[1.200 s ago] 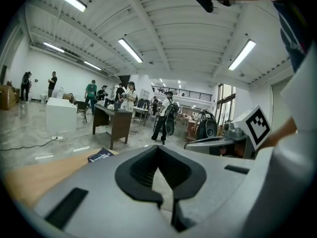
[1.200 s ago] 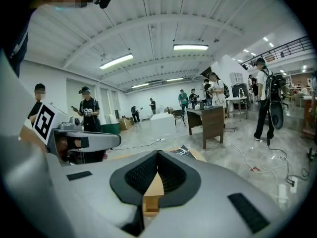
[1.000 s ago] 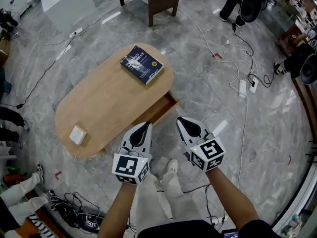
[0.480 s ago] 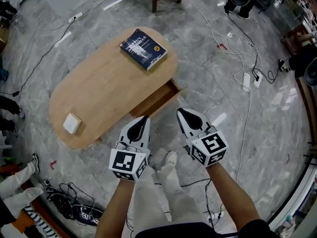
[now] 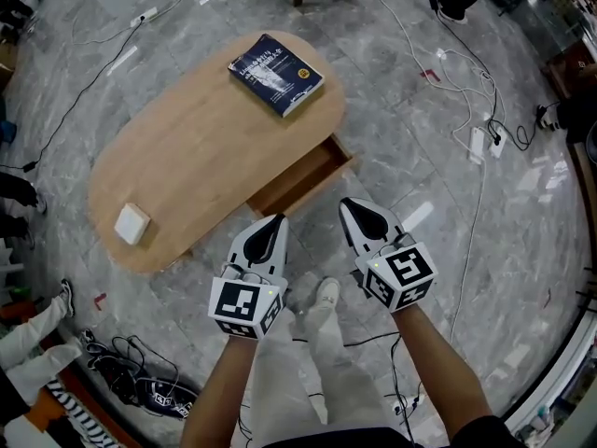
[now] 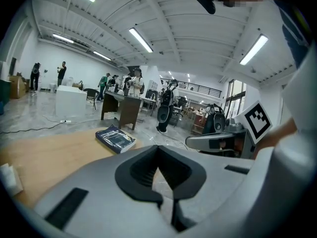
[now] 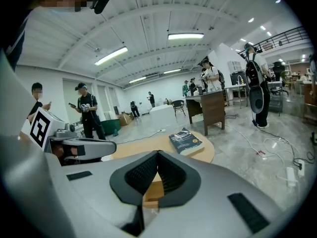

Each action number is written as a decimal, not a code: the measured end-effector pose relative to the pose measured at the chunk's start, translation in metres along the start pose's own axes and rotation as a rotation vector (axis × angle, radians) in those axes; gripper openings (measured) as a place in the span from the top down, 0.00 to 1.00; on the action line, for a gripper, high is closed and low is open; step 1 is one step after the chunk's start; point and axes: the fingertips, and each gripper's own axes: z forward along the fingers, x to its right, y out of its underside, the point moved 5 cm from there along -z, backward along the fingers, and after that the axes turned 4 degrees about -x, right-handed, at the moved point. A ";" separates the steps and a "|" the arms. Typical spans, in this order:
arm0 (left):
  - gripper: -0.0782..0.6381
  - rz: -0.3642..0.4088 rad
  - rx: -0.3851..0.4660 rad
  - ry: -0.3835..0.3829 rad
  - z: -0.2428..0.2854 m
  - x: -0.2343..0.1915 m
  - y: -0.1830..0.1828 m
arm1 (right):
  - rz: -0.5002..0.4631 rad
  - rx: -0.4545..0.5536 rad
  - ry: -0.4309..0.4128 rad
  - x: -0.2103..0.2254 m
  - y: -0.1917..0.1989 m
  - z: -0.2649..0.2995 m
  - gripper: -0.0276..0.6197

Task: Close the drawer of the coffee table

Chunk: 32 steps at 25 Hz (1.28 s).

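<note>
Your left gripper (image 5: 269, 227) and right gripper (image 5: 360, 213) both hover over the floor just short of the coffee table (image 5: 187, 147), each with its jaws pressed together on nothing. The drawer (image 5: 303, 180) stands pulled out on your side (neither gripper touches it). A book (image 5: 276, 75) lies at the tabletop's far end.

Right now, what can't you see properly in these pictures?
- Inside of the open wooden drawer: in the head view, the oval wooden tabletop covers most of it.
- Words on the dark blue book: too small to read in every view.
- Small white square thing: too small in the head view to tell what it is.
</note>
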 end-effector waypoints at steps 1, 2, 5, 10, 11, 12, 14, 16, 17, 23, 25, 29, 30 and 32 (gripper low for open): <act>0.89 -0.002 -0.001 0.001 0.002 -0.001 0.002 | 0.005 -0.004 0.002 0.002 0.004 0.002 0.94; 0.89 -0.003 -0.002 0.003 0.005 -0.001 0.004 | 0.008 -0.007 0.004 0.003 0.007 0.004 0.94; 0.89 -0.010 -0.003 0.004 0.013 -0.004 0.013 | 0.015 -0.017 0.006 0.008 0.019 0.011 0.94; 0.89 -0.034 -0.009 0.007 0.026 -0.009 0.025 | 0.020 -0.039 0.010 0.018 0.033 0.021 0.94; 0.89 -0.048 -0.008 0.009 0.028 -0.010 0.027 | 0.022 -0.044 0.010 0.020 0.036 0.024 0.94; 0.89 -0.066 -0.005 0.011 0.030 -0.012 0.030 | 0.025 -0.048 0.011 0.021 0.040 0.026 0.94; 0.89 -0.089 -0.004 0.009 0.032 -0.017 0.037 | 0.031 -0.053 0.012 0.022 0.046 0.031 0.94; 0.89 -0.092 -0.010 0.003 0.034 -0.022 0.044 | 0.038 -0.055 0.014 0.023 0.052 0.036 0.94; 0.89 -0.092 -0.014 0.001 0.036 -0.023 0.047 | 0.041 -0.057 0.015 0.023 0.055 0.039 0.94; 0.89 -0.076 -0.041 -0.006 0.044 -0.032 0.064 | 0.048 -0.061 0.015 0.028 0.071 0.051 0.94; 0.89 -0.075 -0.048 -0.008 0.046 -0.034 0.069 | 0.055 -0.065 0.017 0.028 0.078 0.054 0.94; 0.89 -0.101 -0.046 0.003 0.051 -0.037 0.077 | 0.059 -0.080 0.011 0.027 0.093 0.062 0.94; 0.89 -0.102 -0.048 0.007 0.053 -0.037 0.079 | 0.058 -0.085 0.009 0.026 0.096 0.064 0.94; 0.89 -0.097 -0.055 0.013 0.056 -0.037 0.085 | 0.057 -0.092 0.007 0.024 0.103 0.068 0.94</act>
